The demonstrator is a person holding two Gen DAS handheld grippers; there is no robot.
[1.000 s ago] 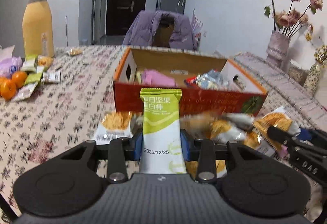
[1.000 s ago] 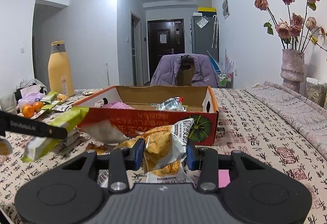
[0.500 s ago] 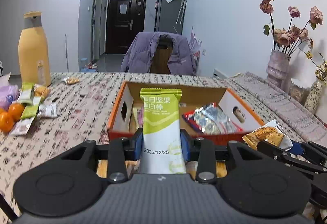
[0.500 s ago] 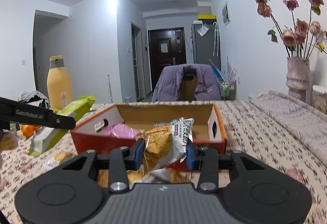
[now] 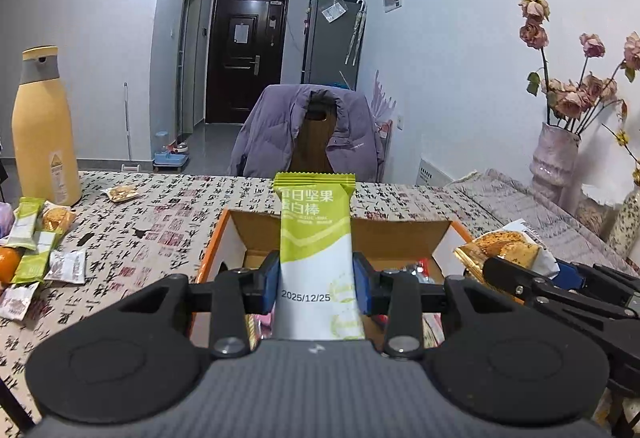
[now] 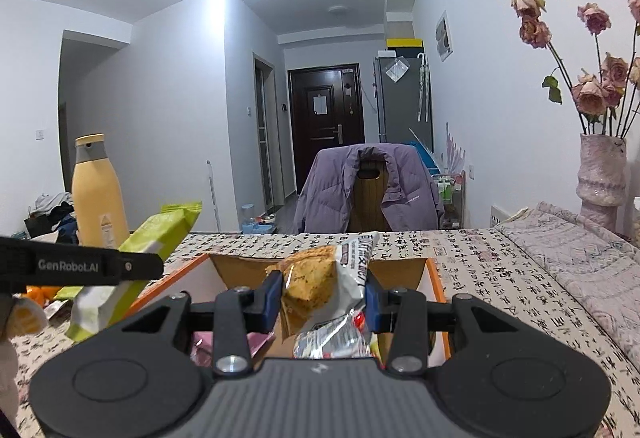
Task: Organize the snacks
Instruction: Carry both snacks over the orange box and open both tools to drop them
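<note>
Left hand-held gripper clamps flat green wrapper; right clamps crinkly packet.

place: home | cues: fridge; jacket-draped chair; flower vase

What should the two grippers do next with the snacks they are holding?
Probably ease both a little lower over the cardboard box, then let go. The left gripper is shut on a green protein bar and the right gripper on a cracker packet; both hang above the open box, where other snacks already lie.
</note>
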